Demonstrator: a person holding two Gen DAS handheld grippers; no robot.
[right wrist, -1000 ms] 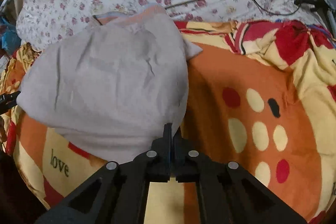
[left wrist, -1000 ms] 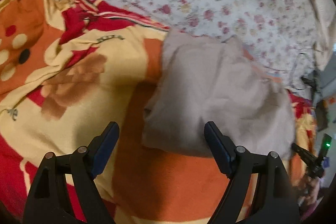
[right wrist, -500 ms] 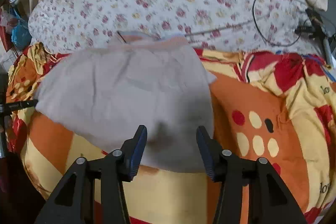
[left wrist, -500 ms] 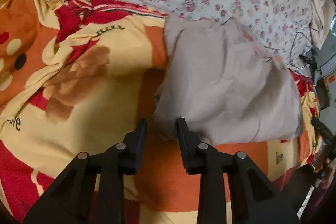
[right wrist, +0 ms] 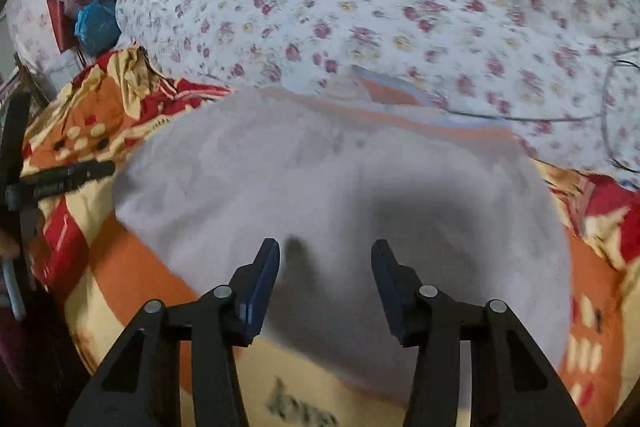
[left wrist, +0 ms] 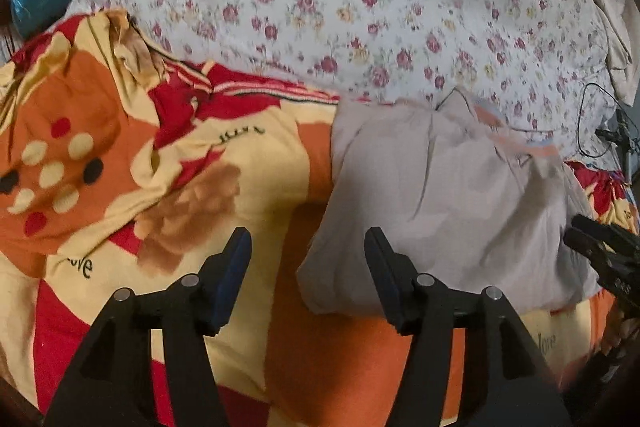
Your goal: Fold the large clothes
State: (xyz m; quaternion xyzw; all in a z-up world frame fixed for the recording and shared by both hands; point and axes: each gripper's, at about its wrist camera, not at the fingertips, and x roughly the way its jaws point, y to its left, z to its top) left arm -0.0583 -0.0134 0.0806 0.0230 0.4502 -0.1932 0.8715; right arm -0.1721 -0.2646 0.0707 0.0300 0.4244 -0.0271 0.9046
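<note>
Right gripper [right wrist: 325, 263] closing above folded grey garment [right wrist: 340, 195]

You're over soft, matt cloth: the grey garment [left wrist: 448, 195] looks smooth-woven and lightly creased, the orange blanket [left wrist: 120, 163] beneath it fuzzy, fleece-like. The flowered sheet [left wrist: 340, 7] is thin printed cotton. Your left tongs [left wrist: 307, 267] show matt black plastic arms, dull blue pads [left wrist: 236, 267] and small shiny metal pins.

Left tool [left wrist: 306, 267], right tool [right wrist: 325, 269]: black triangular frames, silver pivot screws, blue pads [right wrist: 264, 279].
</note>
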